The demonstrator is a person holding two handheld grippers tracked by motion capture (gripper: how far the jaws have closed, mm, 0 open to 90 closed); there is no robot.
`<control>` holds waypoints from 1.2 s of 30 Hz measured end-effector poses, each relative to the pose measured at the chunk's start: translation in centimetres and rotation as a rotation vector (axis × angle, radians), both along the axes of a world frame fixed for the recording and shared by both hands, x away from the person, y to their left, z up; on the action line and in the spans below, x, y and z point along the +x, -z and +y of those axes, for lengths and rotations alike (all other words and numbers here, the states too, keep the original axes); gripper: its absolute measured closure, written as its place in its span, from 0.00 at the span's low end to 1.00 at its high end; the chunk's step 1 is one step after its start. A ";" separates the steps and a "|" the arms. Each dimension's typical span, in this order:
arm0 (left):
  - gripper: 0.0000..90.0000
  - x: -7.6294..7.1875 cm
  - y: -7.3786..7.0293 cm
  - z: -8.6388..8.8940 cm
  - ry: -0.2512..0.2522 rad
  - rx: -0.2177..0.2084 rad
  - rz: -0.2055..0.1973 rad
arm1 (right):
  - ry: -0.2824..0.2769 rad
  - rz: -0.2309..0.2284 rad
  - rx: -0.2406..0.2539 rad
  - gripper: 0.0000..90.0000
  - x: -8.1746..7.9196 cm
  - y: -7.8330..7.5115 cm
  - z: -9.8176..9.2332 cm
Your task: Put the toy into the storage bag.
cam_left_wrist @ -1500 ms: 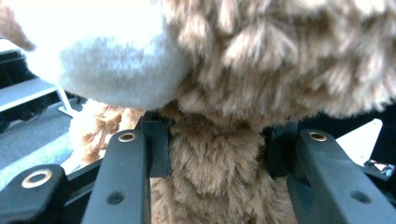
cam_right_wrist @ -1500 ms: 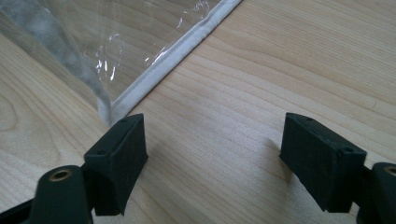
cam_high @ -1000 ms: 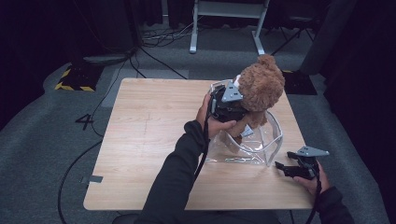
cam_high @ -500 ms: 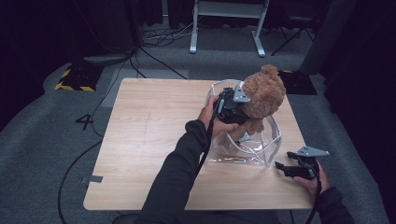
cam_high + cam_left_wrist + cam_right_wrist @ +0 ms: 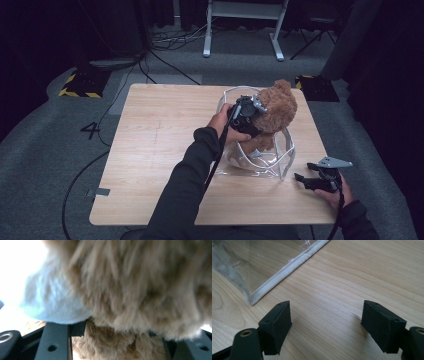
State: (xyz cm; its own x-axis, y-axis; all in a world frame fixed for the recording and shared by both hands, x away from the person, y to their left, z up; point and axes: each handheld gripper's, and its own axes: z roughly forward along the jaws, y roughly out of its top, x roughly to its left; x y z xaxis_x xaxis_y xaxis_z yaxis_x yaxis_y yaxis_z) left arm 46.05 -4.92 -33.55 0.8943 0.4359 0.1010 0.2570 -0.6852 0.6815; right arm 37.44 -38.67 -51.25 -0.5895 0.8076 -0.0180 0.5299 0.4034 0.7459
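While upright in clear bag (image 5: 280,160), teddy bear (image 5: 275,112), head topmost

Dark long sleeves (image 5: 182,192); black grippers with grey 3-cornered plates (image 5: 330,162).

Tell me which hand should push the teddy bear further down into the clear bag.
Left, probably. Its tongs have just been opening around the teddy bear above the clear bag. The right tongs rest open on the table, apart.

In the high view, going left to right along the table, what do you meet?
Bare wooden table → left hand → left tongs, at the brown teddy bear that sits in the clear plastic bag → right tongs, resting apart near the table's right edge.
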 end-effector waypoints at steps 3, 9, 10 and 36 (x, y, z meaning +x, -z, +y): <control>0.43 0.0 0.0 -0.3 -0.033 0.027 0.013 | 0.000 0.000 0.000 0.26 0.0 0.0 0.0; 0.38 -0.2 0.0 -0.7 -0.049 0.042 0.028 | 0.000 0.000 0.000 0.26 0.0 0.0 0.0; 0.37 -0.2 -0.1 -0.7 -0.048 0.043 0.031 | 0.000 0.000 0.000 0.26 0.0 0.0 0.0; 0.28 -0.9 -0.2 1.2 -0.072 0.010 0.033 | 0.000 0.000 0.000 0.26 0.0 0.0 0.0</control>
State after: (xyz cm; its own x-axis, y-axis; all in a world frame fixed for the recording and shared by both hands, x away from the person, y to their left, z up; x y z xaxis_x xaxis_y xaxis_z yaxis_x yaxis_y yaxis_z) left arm 45.11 -3.72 -33.34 0.8638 0.4980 0.0764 0.3281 -0.6712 0.6647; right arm 37.44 -38.68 -51.26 -0.5892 0.8078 -0.0184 0.5299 0.4035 0.7459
